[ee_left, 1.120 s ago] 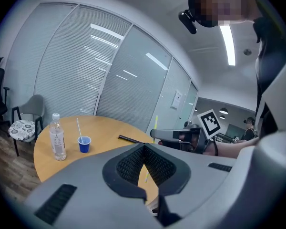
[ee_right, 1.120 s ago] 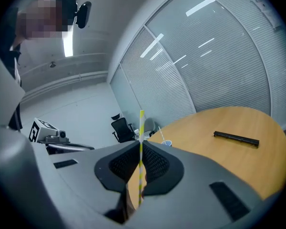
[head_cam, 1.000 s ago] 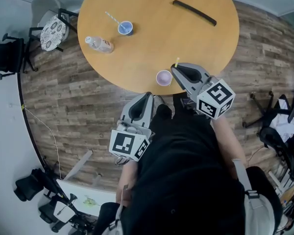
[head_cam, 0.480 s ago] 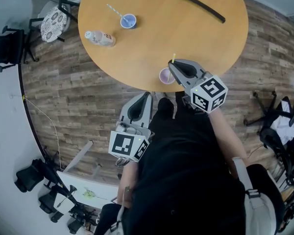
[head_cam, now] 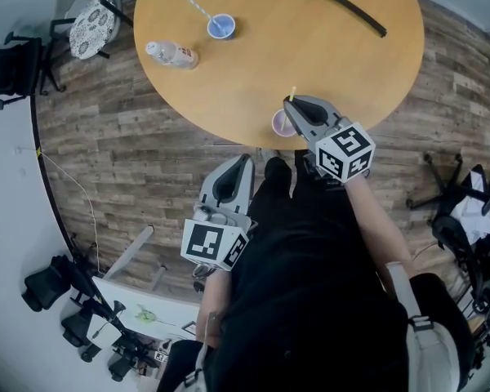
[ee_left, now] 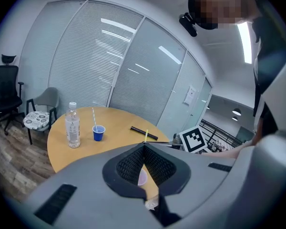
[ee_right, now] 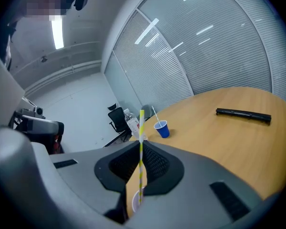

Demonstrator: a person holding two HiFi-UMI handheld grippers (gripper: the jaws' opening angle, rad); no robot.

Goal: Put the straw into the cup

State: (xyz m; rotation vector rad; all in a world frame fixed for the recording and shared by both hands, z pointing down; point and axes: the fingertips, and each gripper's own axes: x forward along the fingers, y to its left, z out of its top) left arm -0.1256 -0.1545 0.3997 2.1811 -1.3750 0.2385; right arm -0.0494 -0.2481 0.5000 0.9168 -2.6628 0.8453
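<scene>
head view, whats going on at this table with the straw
A person at a round wooden table holds a gripper in each hand. The right gripper is shut on a yellow striped straw, held upright with its lower end at the mouth of the pale purple cup near the table's edge. The left gripper is shut and empty, held back off the table. A blue cup, a water bottle and a black bar sit farther across.

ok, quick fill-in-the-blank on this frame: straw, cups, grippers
The right gripper grips a ___-striped straw.
The water bottle stands next to the ___ cup.
That cup has a ___ in it.
The left gripper holds ___.
Missing words: yellow; blue; straw; nothing.
</scene>
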